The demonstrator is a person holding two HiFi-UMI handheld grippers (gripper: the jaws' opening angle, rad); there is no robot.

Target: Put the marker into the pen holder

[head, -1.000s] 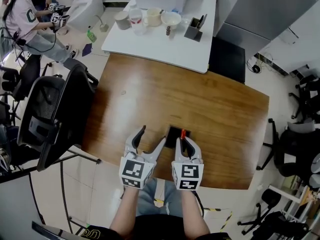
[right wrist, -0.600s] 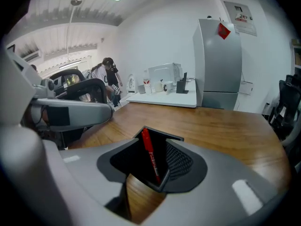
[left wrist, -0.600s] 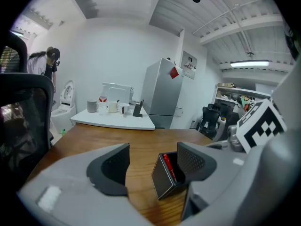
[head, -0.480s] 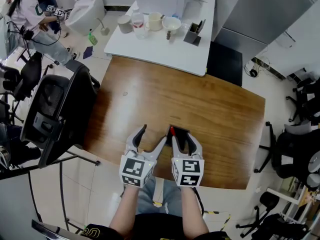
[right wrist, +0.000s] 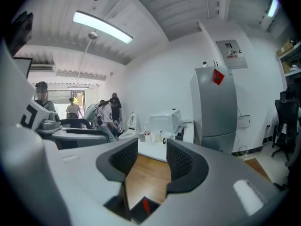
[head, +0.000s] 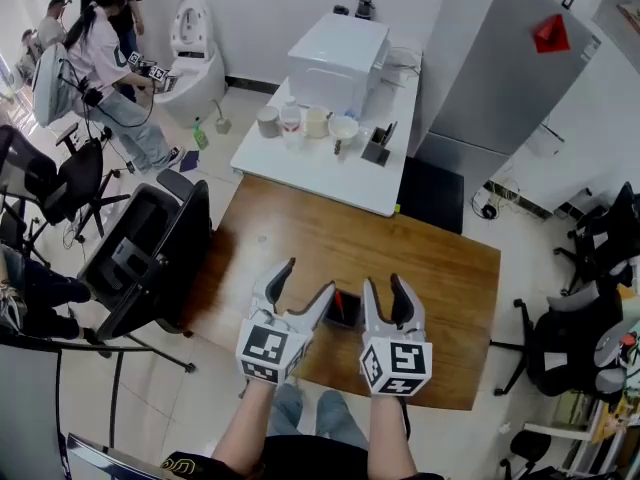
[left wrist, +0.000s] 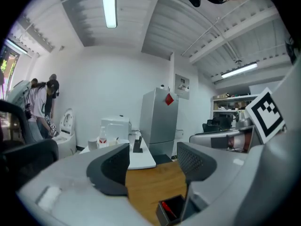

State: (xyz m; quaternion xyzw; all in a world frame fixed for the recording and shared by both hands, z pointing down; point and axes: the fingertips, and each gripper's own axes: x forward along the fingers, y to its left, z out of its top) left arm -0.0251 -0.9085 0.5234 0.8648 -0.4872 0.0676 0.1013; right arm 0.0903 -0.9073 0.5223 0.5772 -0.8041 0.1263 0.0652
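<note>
A black pen holder (head: 346, 311) stands on the wooden table (head: 430, 268) near its front edge, with the red marker (head: 338, 303) resting inside it. My left gripper (head: 308, 278) hovers just left of the holder, open and empty. My right gripper (head: 385, 286) hovers just right of it, open with nothing between its pads. In the left gripper view the pen holder (left wrist: 172, 212) with the marker (left wrist: 168, 208) lies low between the jaws. The right gripper view shows the pen holder (right wrist: 141, 209) and marker (right wrist: 145, 205) below the jaws.
A white table (head: 330, 173) behind the wooden one carries cups, a bowl and another dark holder (head: 376, 147). A black office chair (head: 140, 258) stands at the left, a silver fridge (head: 490, 68) at the back right, more chairs (head: 580, 318) at the right. People stand far left.
The right gripper was shut on the red marker over the holder; it opened and the marker now sits in the holder. Both grippers have drawn back from it, and the view has widened.
</note>
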